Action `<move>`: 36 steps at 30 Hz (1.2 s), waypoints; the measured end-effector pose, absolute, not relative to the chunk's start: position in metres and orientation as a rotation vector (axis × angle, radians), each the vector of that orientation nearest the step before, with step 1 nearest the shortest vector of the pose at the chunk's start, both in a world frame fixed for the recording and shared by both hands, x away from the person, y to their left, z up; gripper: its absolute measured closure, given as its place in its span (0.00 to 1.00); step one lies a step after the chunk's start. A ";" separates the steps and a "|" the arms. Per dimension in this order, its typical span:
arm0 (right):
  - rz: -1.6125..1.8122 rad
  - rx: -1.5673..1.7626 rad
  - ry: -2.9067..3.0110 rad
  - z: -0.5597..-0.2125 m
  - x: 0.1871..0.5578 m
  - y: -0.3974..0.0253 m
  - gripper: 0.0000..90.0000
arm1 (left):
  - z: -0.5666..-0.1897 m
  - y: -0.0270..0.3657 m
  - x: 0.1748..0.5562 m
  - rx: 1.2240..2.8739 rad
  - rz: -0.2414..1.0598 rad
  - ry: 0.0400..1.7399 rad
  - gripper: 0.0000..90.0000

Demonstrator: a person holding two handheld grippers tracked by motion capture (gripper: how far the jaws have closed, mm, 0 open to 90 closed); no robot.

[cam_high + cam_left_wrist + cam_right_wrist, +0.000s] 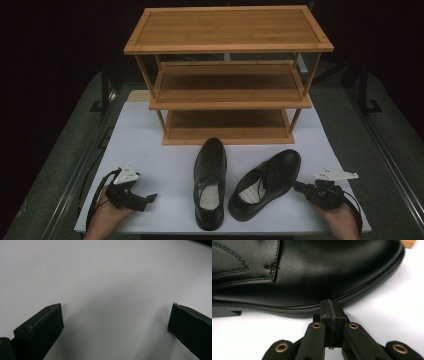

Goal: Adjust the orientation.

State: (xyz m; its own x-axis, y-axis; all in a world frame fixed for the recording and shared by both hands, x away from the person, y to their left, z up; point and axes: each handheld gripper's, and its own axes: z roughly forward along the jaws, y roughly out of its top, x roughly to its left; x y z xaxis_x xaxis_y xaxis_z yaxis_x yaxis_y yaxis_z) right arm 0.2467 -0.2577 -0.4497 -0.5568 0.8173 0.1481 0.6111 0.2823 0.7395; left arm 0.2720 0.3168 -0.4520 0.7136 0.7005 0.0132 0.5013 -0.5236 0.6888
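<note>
Three-tier bamboo shoe rack [227,75] stands at the far end of the white table [150,150], all shelves bare — plenty of room for a pair. Two black dress shoes sit just in front of it: left shoe [210,182] straight, toe toward the rack; right shoe [265,184] angled, toe pointing far-right. Likely staged for shelving. Right gripper [299,187] has its jaws pressed together, tip at the right shoe's sole edge [332,307], seemingly touching, gripping nothing. Left gripper [150,198] rests on bare table near the front-left edge, jaws spread wide, empty, well apart from the left shoe.
</note>
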 end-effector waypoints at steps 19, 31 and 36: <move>1.154 1.304 2.310 -0.451 0.274 -0.247 1.00 | -0.452 0.317 0.272 2.240 0.379 0.908 0.00; 1.139 1.278 2.344 -0.449 0.296 -0.230 1.00 | -0.452 0.317 0.272 2.240 0.379 0.908 0.00; 1.128 1.259 2.356 -0.448 0.306 -0.218 1.00 | -0.452 0.317 0.272 2.240 0.379 0.908 0.00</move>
